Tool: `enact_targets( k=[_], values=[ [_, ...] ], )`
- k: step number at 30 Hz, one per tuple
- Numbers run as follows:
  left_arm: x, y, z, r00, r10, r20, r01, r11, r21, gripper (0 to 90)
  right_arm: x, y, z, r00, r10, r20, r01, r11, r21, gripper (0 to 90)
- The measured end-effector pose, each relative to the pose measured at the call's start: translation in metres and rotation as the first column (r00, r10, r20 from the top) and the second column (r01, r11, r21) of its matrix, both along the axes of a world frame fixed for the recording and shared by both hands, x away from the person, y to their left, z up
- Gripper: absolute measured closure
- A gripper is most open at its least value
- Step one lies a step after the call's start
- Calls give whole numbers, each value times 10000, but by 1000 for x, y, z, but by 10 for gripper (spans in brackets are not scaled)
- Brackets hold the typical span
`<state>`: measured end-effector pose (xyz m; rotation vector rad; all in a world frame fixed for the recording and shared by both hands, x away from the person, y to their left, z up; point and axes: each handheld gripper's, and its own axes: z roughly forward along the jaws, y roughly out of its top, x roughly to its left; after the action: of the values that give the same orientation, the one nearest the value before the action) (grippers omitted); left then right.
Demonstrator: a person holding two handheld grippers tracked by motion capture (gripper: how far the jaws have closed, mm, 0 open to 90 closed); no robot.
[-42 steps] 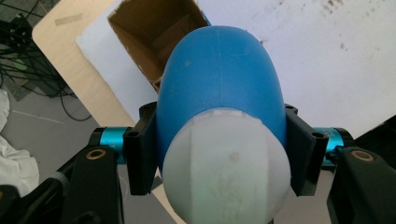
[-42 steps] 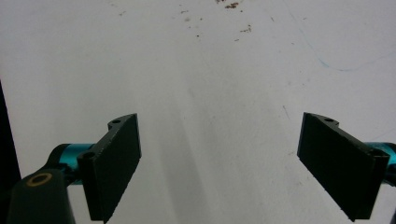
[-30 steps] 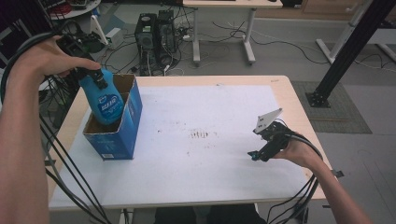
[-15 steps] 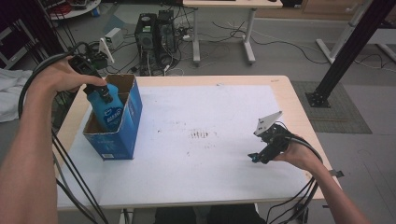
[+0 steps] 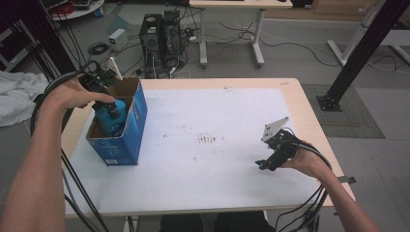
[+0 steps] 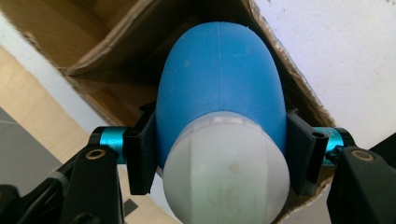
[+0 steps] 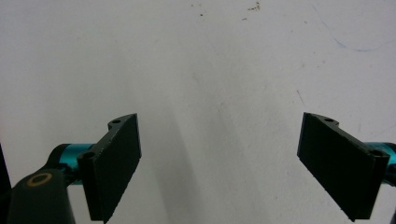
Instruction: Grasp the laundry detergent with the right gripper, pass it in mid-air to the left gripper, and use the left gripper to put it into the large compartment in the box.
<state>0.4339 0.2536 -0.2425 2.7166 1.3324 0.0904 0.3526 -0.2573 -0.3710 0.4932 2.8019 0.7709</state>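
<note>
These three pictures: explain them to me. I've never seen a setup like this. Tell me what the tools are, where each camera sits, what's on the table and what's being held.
A person works at a table covered with a white sheet, holding a hand-operated two-jaw gripper in each hand; there is no robot arm.

The high view comes from a fixed camera above the table. In it, the left gripper holds a blue bottle partly inside an open blue cardboard box. The right gripper rests low near the table's right side.

The left gripper view comes from a camera riding on that gripper: its black jaws clamp the blue bottle's rounded body just above its white cap, with the box's brown inside behind.

The right gripper view looks along that gripper's jaws, which stand wide apart with nothing between them, above the white sheet.
</note>
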Motion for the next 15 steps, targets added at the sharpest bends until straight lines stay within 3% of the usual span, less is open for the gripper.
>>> enact_targets(
  k=[15],
  values=[
    [0,-1,-23,9991,-400,-150,401,9992,77,383,0,2,-4,10000,12,-64,-13,10000,-93,127]
  ],
)
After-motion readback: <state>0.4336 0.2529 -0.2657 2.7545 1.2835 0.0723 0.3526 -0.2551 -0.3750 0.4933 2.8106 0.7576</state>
